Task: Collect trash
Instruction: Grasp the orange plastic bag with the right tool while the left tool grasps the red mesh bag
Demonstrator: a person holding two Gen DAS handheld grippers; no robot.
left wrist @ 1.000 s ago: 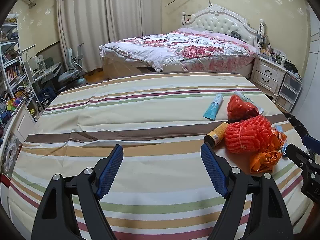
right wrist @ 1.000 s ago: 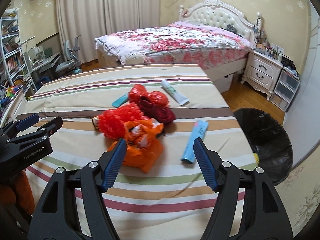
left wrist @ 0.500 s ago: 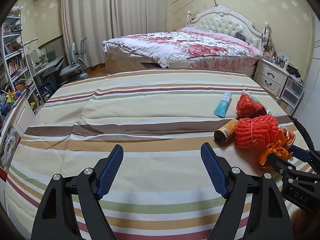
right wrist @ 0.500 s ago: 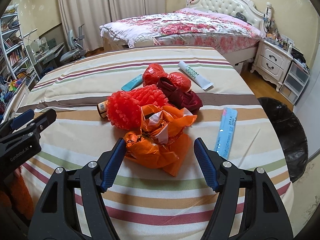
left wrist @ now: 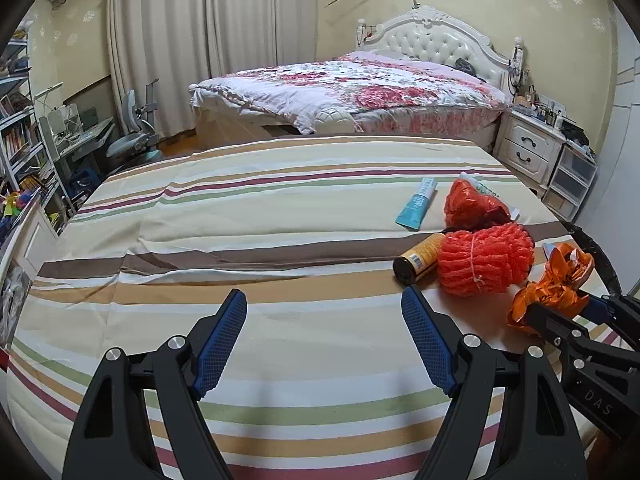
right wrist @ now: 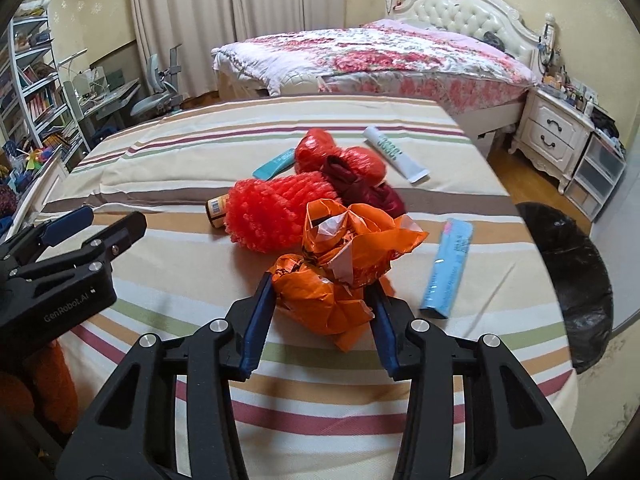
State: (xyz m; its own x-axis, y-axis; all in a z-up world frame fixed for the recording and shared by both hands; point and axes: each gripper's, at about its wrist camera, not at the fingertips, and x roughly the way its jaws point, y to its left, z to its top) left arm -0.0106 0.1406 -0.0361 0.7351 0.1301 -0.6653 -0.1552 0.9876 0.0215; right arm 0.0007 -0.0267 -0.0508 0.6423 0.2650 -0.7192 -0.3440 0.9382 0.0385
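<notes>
Trash lies on a striped bed (right wrist: 168, 152). My right gripper (right wrist: 322, 304) has its jaws closed in around a crumpled orange plastic bag (right wrist: 340, 264), both pads touching it. Behind the bag lie a red foam net (right wrist: 276, 208), a brown-capped bottle (right wrist: 216, 208), red and dark red bags (right wrist: 348, 164), a teal tube (right wrist: 274, 164), a white tube (right wrist: 394, 152) and a light blue packet (right wrist: 450, 264). My left gripper (left wrist: 324, 336) is open and empty over bare sheet, left of the pile; the orange bag (left wrist: 556, 280) shows at its right.
A black-lined trash bin (right wrist: 572, 276) stands on the floor right of the striped bed. A floral bed (right wrist: 380, 52) and white nightstand (right wrist: 556, 136) are behind. Bookshelves and a desk chair (right wrist: 156, 92) are at the left.
My right gripper moved forward and down onto the orange bag and its jaws narrowed around it. The left gripper drifted slightly and stayed open.
</notes>
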